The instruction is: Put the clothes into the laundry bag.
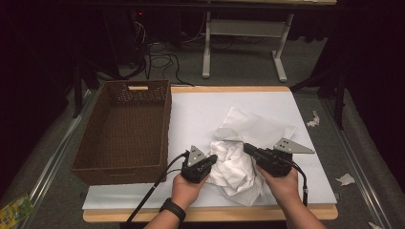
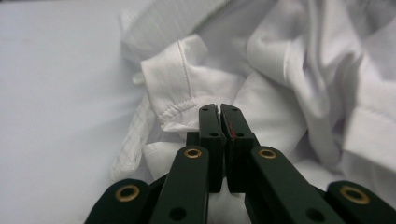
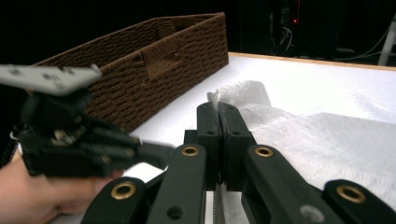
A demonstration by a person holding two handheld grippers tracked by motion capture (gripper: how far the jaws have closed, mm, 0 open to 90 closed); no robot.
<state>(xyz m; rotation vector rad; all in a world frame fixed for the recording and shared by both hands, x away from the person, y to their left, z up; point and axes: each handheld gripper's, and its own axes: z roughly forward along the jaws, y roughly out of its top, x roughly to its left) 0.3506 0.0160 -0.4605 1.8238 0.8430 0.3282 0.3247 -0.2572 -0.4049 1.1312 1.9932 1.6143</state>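
Note:
A crumpled white garment (image 1: 234, 167) lies on the white table cover (image 1: 200, 109), near the front edge. Behind it spreads a textured white cloth (image 1: 255, 126). My left gripper (image 1: 211, 159) comes at the pile from the left. In the left gripper view its jaws (image 2: 219, 108) are shut on a stitched hem of the garment (image 2: 187, 88). My right gripper (image 1: 246, 147) reaches in from the right. Its jaws (image 3: 218, 106) are shut on the textured cloth (image 3: 327, 140), and a strip of it shows between them lower down. The left gripper (image 3: 159, 154) also appears in the right gripper view.
An empty brown wicker basket (image 1: 119, 174) stands on the left of the table, its long wall (image 3: 154, 65) close to the left gripper. Beyond the table are cables (image 1: 160, 59) and a white frame (image 1: 243, 28) on the floor. Paper scraps (image 1: 346, 179) lie at the right.

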